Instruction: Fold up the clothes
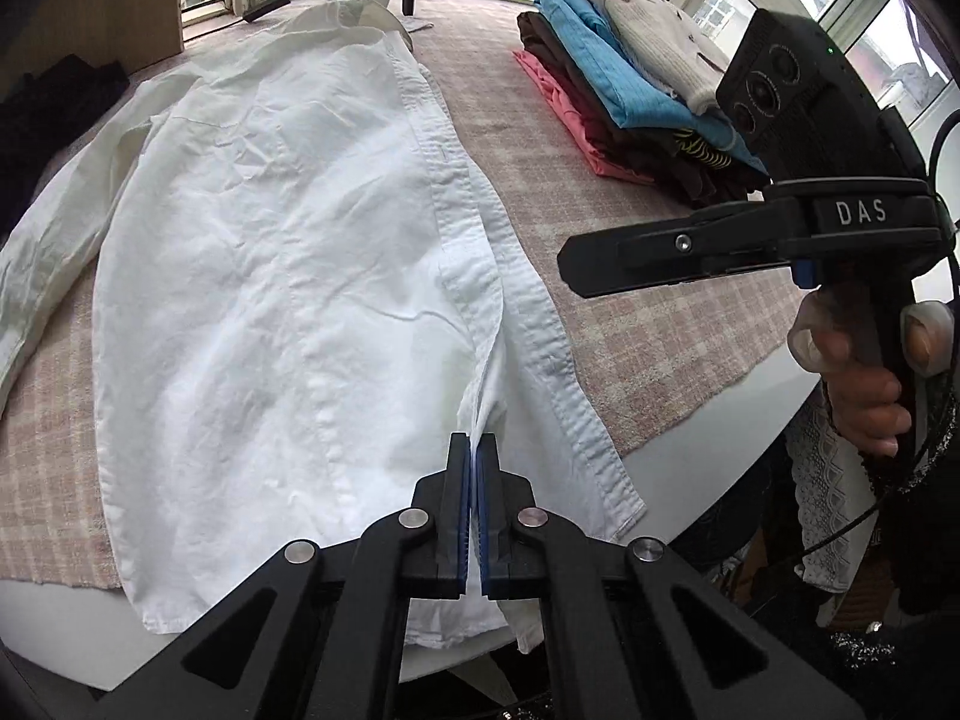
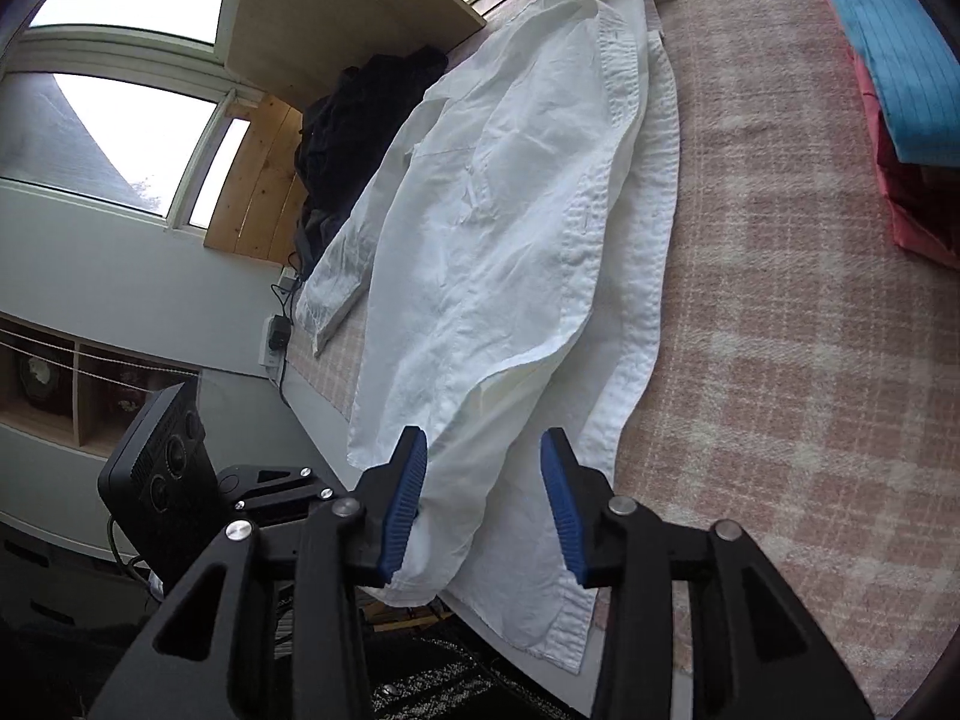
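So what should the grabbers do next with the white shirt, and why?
Probably close the right gripper on the hem. The left gripper already pinches the white shirt at its bottom edge, while the right one's jaws stand open around the cloth. Both need a hold before lifting to fold.
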The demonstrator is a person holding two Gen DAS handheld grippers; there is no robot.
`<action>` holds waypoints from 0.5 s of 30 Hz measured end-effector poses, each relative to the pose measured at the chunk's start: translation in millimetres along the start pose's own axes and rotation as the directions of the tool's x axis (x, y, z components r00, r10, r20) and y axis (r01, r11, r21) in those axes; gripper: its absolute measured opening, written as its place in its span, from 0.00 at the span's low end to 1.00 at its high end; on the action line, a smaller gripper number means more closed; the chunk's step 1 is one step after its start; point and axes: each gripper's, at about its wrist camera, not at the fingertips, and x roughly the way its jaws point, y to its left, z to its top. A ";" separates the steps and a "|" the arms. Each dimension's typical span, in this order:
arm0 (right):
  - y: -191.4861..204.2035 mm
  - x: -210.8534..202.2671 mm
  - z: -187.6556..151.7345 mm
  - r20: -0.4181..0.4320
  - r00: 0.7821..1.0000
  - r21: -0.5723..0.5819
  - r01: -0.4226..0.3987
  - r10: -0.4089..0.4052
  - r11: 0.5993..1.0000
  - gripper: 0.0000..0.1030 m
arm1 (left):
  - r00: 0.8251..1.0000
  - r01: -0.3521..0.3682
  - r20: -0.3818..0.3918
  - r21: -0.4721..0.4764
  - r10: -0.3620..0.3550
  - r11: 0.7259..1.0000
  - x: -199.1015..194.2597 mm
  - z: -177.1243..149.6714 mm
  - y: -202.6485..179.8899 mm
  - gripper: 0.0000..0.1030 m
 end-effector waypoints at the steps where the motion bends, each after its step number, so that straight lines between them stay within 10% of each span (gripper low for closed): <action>1: -4.4 -0.6 10.5 0.009 1.000 0.009 0.011 -0.011 1.000 0.39 | 1.000 0.006 0.015 -0.020 -0.006 1.000 -8.4 1.1 6.9 0.01; 15: -55.8 48.9 142.6 0.044 0.998 0.234 -0.062 0.054 0.970 0.49 | 0.993 0.055 0.107 -0.052 -0.049 0.997 -47.6 7.8 7.7 0.01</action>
